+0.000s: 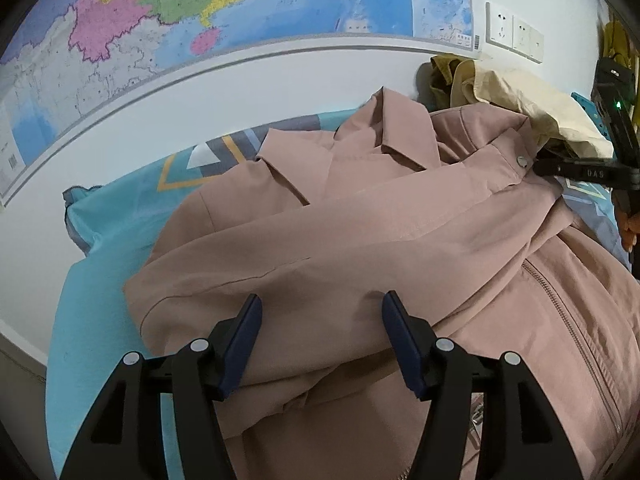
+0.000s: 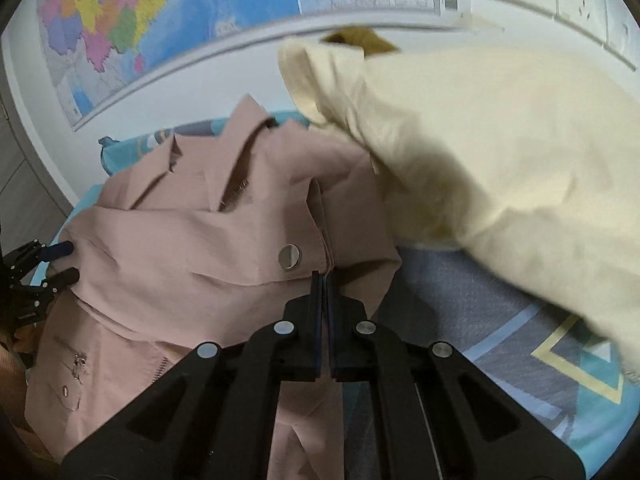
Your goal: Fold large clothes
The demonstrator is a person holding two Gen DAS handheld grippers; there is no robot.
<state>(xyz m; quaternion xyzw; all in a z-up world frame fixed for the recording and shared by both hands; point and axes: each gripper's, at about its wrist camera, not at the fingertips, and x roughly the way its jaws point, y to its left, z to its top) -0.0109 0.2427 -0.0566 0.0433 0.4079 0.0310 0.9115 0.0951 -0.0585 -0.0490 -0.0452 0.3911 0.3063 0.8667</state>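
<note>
A dusty pink jacket [image 1: 360, 240] lies on a blue patterned bedsheet [image 1: 104, 240], collar toward the wall, one sleeve laid across its front. My left gripper [image 1: 322, 308] is open, its fingers astride the upper part of that sleeve, pads apart from the cloth sides. My right gripper [image 2: 325, 280] is shut on the sleeve cuff [image 2: 256, 248], just beside its metal snap button [image 2: 288, 256]. The right gripper also shows in the left wrist view [image 1: 538, 166], at the cuff. The left gripper shows in the right wrist view [image 2: 66, 262] at the far left.
A cream garment [image 2: 500, 168] is heaped at the back right, over an olive one [image 1: 442, 76]. A wall map [image 1: 200, 20] and wall sockets [image 1: 514, 32] are behind the bed. The sheet's edge [image 1: 68, 208] runs along the wall.
</note>
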